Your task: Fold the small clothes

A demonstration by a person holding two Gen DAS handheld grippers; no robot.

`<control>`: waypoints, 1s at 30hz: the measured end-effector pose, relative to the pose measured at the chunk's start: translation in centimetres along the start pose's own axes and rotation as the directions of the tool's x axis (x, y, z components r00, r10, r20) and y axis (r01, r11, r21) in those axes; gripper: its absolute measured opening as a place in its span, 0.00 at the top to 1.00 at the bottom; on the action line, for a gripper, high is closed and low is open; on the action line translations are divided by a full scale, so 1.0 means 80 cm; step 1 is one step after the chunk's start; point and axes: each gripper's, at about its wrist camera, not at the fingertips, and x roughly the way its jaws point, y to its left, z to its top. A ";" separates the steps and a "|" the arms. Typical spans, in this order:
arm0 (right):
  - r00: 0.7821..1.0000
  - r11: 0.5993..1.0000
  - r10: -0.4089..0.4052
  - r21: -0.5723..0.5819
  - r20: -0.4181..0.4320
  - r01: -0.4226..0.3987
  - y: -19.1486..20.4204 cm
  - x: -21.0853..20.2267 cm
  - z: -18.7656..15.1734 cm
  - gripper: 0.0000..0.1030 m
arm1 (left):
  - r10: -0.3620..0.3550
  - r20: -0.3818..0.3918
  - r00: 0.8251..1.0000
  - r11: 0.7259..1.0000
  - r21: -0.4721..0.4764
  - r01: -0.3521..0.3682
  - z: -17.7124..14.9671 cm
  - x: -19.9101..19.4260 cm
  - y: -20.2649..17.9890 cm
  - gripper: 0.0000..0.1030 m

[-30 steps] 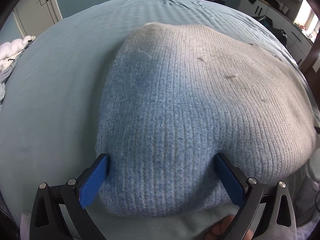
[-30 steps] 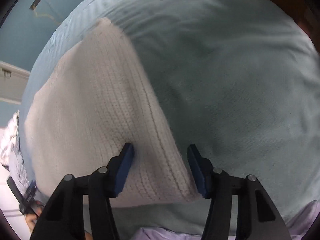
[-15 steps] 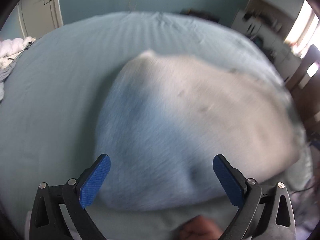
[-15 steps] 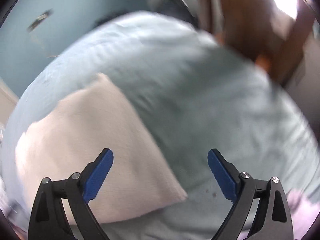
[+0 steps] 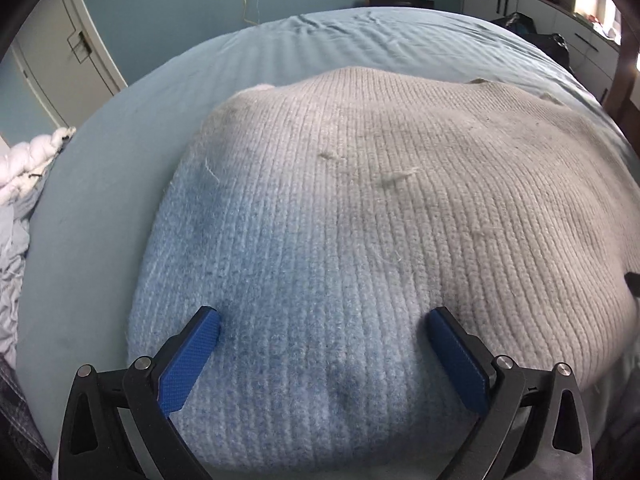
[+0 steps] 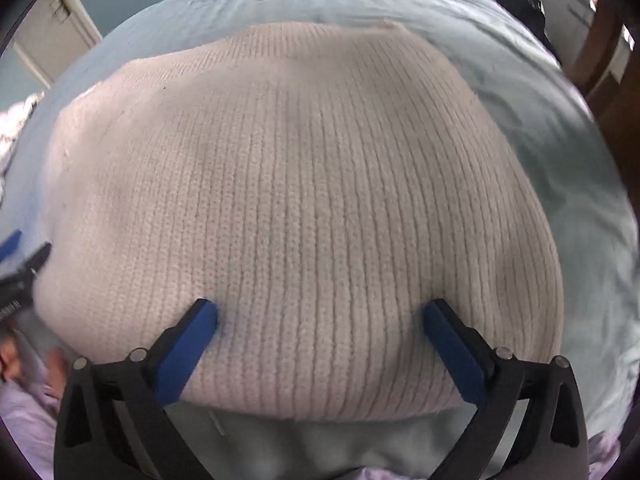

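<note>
At far left, beside the bed (image 5: 120, 168), a heap of white and pale crumpled clothes (image 5: 24, 184). On the light blue sheet, flat, a folded knit sweater (image 5: 360, 220), blue at its near left part, cream-grey toward the right. Above its near edge, the left gripper (image 5: 320, 356), spread wide, gripping nothing, blue pads (image 5: 188, 364) over the knit. Further right, the right gripper (image 6: 320, 344), opening to its widest, likewise over the cream knit near the edge, nothing clamped. At far right, white drawers (image 5: 560, 36).
</note>
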 end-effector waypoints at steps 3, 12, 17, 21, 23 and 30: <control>1.000 0.999 0.020 0.042 0.021 -0.021 -0.007 -0.013 -0.001 0.02 | -0.015 -0.011 1.000 1.000 -0.013 0.015 0.004 -0.008 0.004 0.00; 0.988 0.930 0.100 0.343 0.117 -0.134 -0.079 -0.096 -0.043 0.03 | 0.017 -0.047 0.999 1.000 -0.009 -0.018 -0.030 -0.063 0.039 0.00; 0.956 0.763 0.265 0.579 0.128 -0.289 -0.121 -0.112 -0.090 0.03 | -0.001 -0.079 0.997 1.000 -0.019 0.000 -0.048 -0.081 0.050 0.00; 0.930 0.650 0.342 0.680 0.135 -0.338 -0.135 -0.084 -0.101 0.03 | -0.019 -0.116 0.993 0.999 -0.033 0.015 -0.060 -0.078 0.047 0.00; 0.910 0.580 0.391 0.731 0.138 -0.360 -0.142 -0.065 -0.106 0.03 | -0.055 -0.133 0.990 0.997 -0.061 0.048 -0.065 -0.075 0.049 0.00; 0.875 0.448 0.468 0.819 0.127 -0.358 -0.156 -0.004 -0.098 0.19 | -0.168 -0.174 0.970 0.968 -0.214 0.129 -0.073 -0.060 0.077 0.00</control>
